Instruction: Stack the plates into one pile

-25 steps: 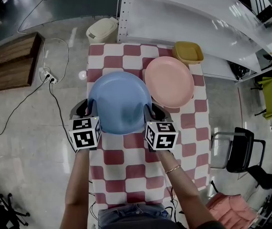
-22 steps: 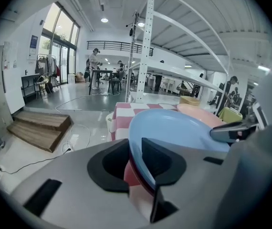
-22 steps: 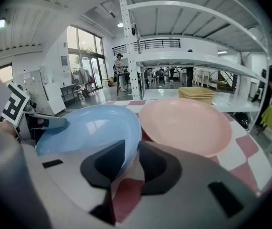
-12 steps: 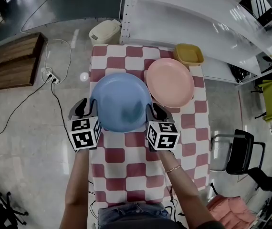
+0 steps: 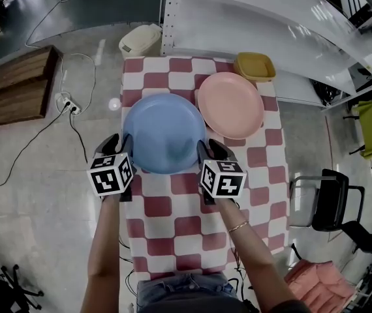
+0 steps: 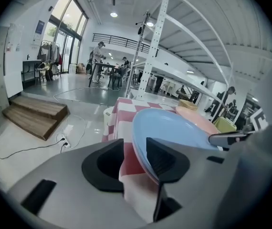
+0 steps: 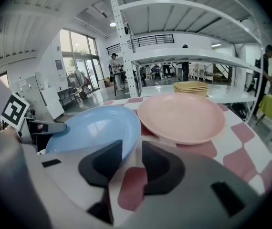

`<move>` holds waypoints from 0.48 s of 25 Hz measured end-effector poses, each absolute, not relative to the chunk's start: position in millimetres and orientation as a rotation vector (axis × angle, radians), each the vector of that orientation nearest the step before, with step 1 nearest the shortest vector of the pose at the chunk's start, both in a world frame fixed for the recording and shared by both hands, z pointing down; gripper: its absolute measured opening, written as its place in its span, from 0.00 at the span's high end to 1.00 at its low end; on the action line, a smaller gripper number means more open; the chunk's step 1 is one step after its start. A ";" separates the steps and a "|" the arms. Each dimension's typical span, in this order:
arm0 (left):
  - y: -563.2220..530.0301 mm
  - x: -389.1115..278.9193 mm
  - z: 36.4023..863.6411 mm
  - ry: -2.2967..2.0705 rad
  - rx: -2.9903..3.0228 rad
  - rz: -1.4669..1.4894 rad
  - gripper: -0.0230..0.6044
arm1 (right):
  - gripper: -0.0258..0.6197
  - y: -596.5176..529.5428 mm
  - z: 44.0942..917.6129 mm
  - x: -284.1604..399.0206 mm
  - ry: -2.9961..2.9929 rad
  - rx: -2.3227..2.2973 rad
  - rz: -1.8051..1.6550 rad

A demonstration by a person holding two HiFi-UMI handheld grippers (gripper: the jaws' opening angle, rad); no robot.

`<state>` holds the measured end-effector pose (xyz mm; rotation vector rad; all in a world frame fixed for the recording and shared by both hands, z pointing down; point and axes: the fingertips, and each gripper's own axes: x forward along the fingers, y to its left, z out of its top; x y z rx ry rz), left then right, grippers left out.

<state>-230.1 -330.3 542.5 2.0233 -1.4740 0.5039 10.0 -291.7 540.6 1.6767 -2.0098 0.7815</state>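
A blue plate (image 5: 163, 134) lies on the red-and-white checked table (image 5: 173, 207), with a pink plate (image 5: 230, 105) beside it to the right. My left gripper (image 5: 122, 155) is at the blue plate's left rim and my right gripper (image 5: 205, 152) at its right rim. In the left gripper view the blue plate's (image 6: 174, 128) rim sits between the left gripper's (image 6: 135, 145) jaws, with cloth showing beside it. The right gripper's (image 7: 132, 147) jaws likewise straddle the blue plate's (image 7: 95, 125) edge without pressing. Both pairs of jaws have just been opening.
A stack of yellow dishes (image 5: 254, 66) stands at the table's far right corner. A white metal shelf rack (image 5: 251, 18) rises behind the table. A beige bin (image 5: 139, 41) is at the far left, a black chair (image 5: 326, 204) to the right, and a wooden platform (image 5: 13, 87) on the floor at left.
Both grippers' jaws have spread wider around the blue plate's rim. The plate and both hands stay in about the same place.
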 end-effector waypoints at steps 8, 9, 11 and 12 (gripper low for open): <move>-338.8 -219.1 551.7 -1.431 2.018 0.494 0.71 | 0.77 -300.4 546.8 10.0 -2.013 1.655 0.821; -340.3 -217.3 552.5 -1.424 2.020 0.494 0.72 | 0.77 -301.6 548.3 9.4 -2.016 1.647 0.832; -342.6 -213.5 555.1 -1.412 2.020 0.498 0.72 | 0.77 -303.4 551.6 8.2 -2.021 1.630 0.853; -343.5 -212.0 556.5 -1.407 2.018 0.500 0.72 | 0.77 -304.2 552.9 7.4 -2.022 1.622 0.859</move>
